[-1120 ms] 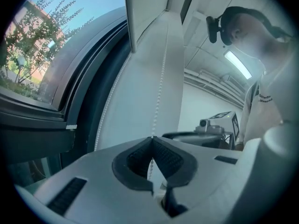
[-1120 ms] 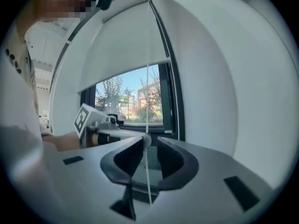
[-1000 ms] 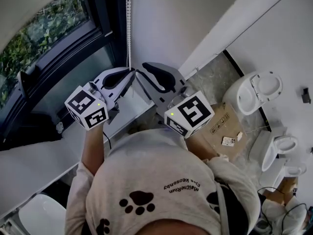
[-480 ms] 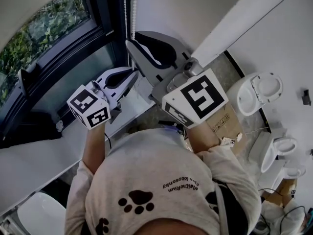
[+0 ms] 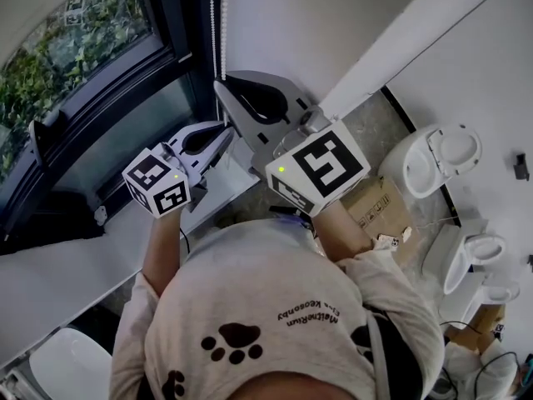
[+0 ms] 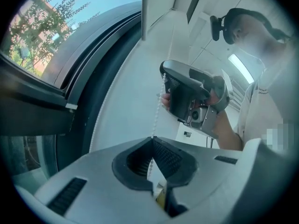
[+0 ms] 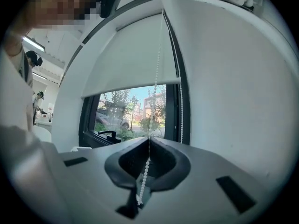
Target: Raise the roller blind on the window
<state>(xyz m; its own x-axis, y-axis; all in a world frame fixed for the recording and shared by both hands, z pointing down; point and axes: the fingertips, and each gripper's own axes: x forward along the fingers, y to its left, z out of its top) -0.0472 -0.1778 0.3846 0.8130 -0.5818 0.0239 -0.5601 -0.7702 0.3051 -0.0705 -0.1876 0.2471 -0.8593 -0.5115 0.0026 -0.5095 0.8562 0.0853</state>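
In the head view the right gripper (image 5: 218, 86) has climbed from beside the left gripper (image 5: 221, 130) to just above it along the chain (image 5: 218, 23), next to the window (image 5: 83, 65). In the left gripper view the left gripper (image 6: 152, 138) is clamped on the chain (image 6: 157, 111), with the right gripper (image 6: 164, 85) higher on the same strand. In the right gripper view the right gripper (image 7: 149, 138) has just closed, its jaws pinching the chain (image 7: 158, 69). The blind (image 7: 126, 55) covers the upper window (image 7: 131, 111), leaving the lower pane clear. With this higher grip taken, the left can likely let go for the next downward pull.
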